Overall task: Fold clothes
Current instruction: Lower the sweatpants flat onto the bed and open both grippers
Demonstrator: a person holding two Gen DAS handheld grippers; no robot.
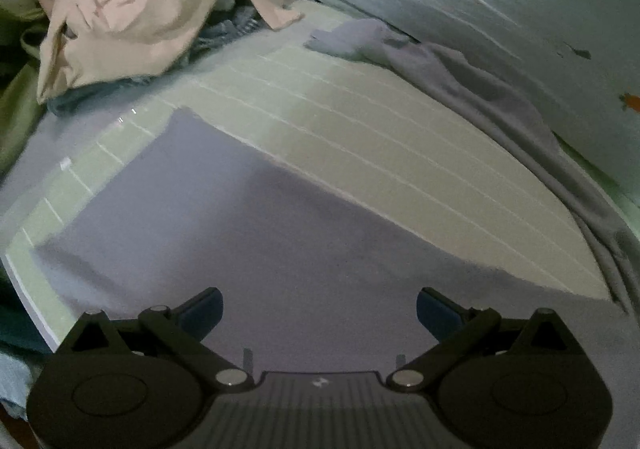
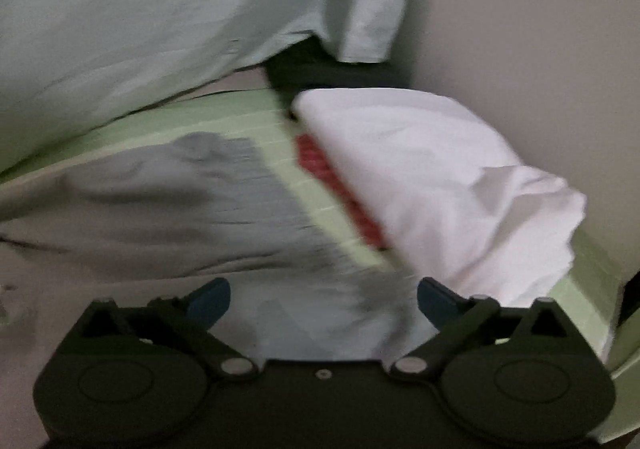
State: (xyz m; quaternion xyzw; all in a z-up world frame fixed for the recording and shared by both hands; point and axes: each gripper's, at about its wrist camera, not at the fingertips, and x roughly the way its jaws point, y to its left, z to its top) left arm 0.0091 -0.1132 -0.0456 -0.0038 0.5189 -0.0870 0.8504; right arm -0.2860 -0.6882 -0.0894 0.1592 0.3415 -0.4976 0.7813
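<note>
A garment (image 1: 280,249) is laid flat on the lined mat (image 1: 400,153), directly ahead of the left gripper (image 1: 319,313). A crumpled pile of clothes (image 1: 132,17) is heaped at the mat's far left. Hanging fabric (image 1: 460,1) is draped behind the mat. In the right wrist view, a folded stack (image 2: 432,185) is set on the mat's right part, beside the garment.

A pale green mat (image 1: 360,153) with thin white lines carries a flat grey garment (image 1: 224,233), a crumpled beige and grey clothes heap (image 1: 120,21) and a white folded pile (image 2: 432,177).
</note>
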